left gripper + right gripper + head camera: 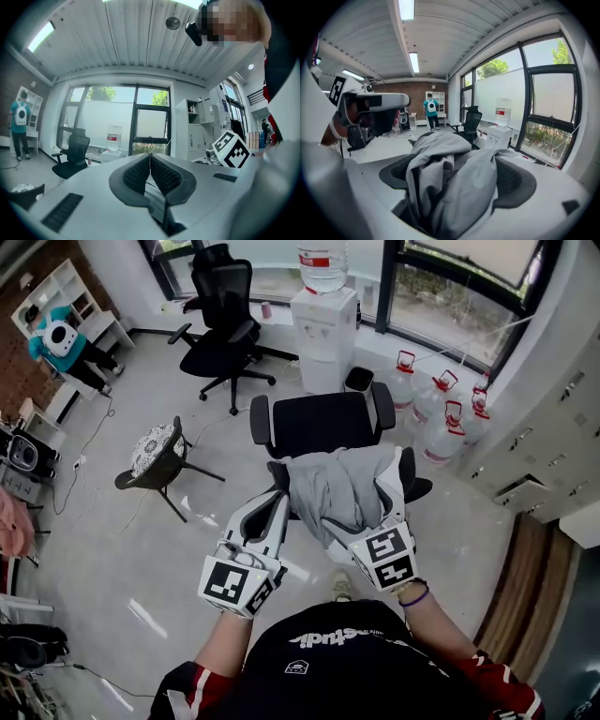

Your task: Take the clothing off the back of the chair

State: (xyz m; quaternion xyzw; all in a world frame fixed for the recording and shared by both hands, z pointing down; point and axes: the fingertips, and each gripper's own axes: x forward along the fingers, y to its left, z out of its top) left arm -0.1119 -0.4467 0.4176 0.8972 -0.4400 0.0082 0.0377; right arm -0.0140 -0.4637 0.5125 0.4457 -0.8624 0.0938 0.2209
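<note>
- The step in hand looks like the lift-off: the right gripper [361,517] has its jaws clamped on a bunched fold of the grey clothing [333,486], which fills the gap between the pads in the right gripper view
- The left gripper [275,507] has its jaws closed on nothing, pads meeting at the tips; it hangs just left of the clothing, beside it, and I cannot tell whether it touches it
- The clothing sits in a heap over the near side of the chair [319,423], where the back is; black parts of the back show at its left and right edges, and whether cloth rests on them cannot be told
- Next move, as I judge it: raise the right gripper and draw it near, so the hanging folds clear the top edge of the back; the left gripper could open and take the loose left side
- Risk: a trailing fold may catch on the back's corners or on an armrest [382,406]
- Room: bare floor [141,549] lies open to the near left; water jugs [441,418] and cabinets [553,427] crowd the right; a small chair [159,454] stands well apart on the left
</note>
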